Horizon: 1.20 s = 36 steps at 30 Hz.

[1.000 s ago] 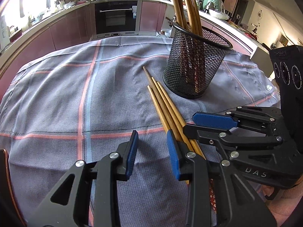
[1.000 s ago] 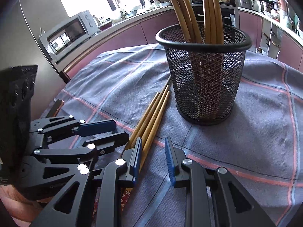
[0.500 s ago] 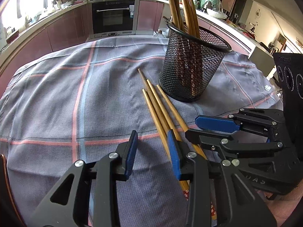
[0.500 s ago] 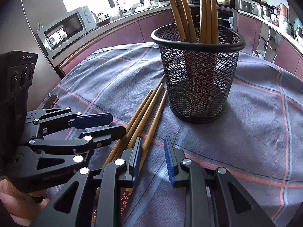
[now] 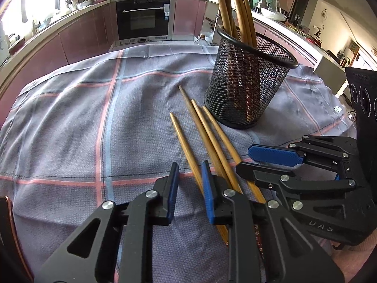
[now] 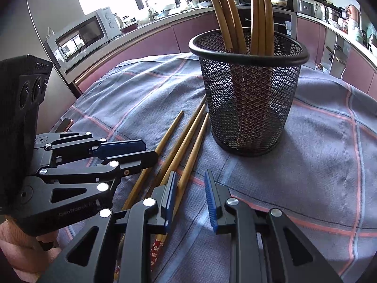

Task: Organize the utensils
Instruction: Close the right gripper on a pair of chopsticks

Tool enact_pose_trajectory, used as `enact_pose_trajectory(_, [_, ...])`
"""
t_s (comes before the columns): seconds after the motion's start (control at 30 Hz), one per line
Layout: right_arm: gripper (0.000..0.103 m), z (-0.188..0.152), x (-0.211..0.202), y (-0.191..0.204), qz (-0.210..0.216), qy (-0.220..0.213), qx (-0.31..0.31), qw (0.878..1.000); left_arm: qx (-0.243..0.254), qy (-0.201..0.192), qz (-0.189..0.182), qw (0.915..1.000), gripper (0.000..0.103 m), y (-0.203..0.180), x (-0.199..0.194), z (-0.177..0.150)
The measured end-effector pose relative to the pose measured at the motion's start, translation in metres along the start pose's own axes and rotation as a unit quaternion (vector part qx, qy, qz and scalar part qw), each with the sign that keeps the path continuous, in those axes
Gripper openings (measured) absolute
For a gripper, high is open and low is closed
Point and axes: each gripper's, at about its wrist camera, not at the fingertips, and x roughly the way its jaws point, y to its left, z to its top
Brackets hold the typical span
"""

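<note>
Several wooden chopsticks lie side by side on the plaid cloth, their tips toward a black mesh holder. More chopsticks stand in the holder. My left gripper hovers over their near ends with its jaws closing. Only cloth shows in its gap, and the leftmost chopstick runs under its right finger. My right gripper stands open close beside it, with a chopstick passing beneath its left finger.
A grey cloth with pink and blue stripes covers the table. A dark flat object lies at its left edge. Kitchen counters, an oven and a microwave ring the table. A pink-sleeved hand holds the left gripper.
The left gripper's jaws have narrowed. The chopsticks on the cloth have fanned apart a little, the leftmost now lying separate. The right gripper looks the same.
</note>
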Motion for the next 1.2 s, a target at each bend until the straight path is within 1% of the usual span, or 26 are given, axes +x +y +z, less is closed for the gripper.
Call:
enact_pose_trajectory(0.07, [0.023,0.003,0.002,0.001,-0.004,0.0,-0.003,1.0,-0.003,0.003,0.004,1.0,0.02,0.003,0.001,0.002])
enact_pose_trajectory(0.1, [0.023,0.004,0.003,0.002,-0.005,0.001,-0.003,1.0,-0.005,0.006,0.006,1.0,0.024,0.004,0.002,0.002])
enact_pose_trajectory(0.13, [0.023,0.005,0.004,0.002,-0.006,0.001,-0.003,1.0,-0.006,0.008,0.005,0.9999,0.026,0.006,0.003,0.004])
enact_pose_trajectory(0.27, [0.023,0.012,0.011,0.005,-0.013,0.001,-0.011,1.0,0.004,0.008,0.014,0.9999,0.027,0.003,0.007,0.005])
enact_pose_trajectory(0.37, [0.019,0.016,0.014,0.006,-0.017,0.002,-0.012,1.0,0.003,0.009,0.012,0.9999,0.025,0.003,0.007,0.006])
enact_pose_trajectory(0.43, [0.012,0.017,0.015,0.006,-0.018,0.003,-0.013,1.0,-0.002,0.01,0.011,0.9999,0.021,0.006,0.008,0.007])
enact_pose_trajectory(0.5, [0.009,0.017,0.015,0.004,-0.009,0.005,-0.007,1.0,-0.011,0.012,0.003,0.9999,0.015,0.009,0.007,0.007])
enact_pose_trajectory(0.53, [0.009,0.017,0.015,0.004,-0.008,0.005,-0.007,1.0,-0.013,0.012,0.0,0.9998,0.013,0.011,0.007,0.007])
enact_pose_trajectory(0.7, [0.007,0.016,0.013,0.003,-0.002,0.007,-0.005,1.0,-0.023,0.012,-0.006,0.9996,0.012,0.013,0.005,0.004])
enact_pose_trajectory(0.93, [0.007,0.017,0.016,0.01,-0.028,0.009,-0.027,0.999,-0.018,0.012,-0.001,0.9998,0.014,0.01,0.006,0.003])
enact_pose_trajectory(1.13, [0.006,0.016,0.015,0.007,-0.023,0.004,-0.025,0.999,-0.027,0.01,-0.004,0.9996,0.012,0.012,0.005,0.002])
enact_pose_trajectory(1.2, [0.006,0.015,0.012,0.006,-0.021,0.001,-0.022,1.0,-0.031,0.009,-0.008,0.9994,0.009,0.011,0.002,0.001])
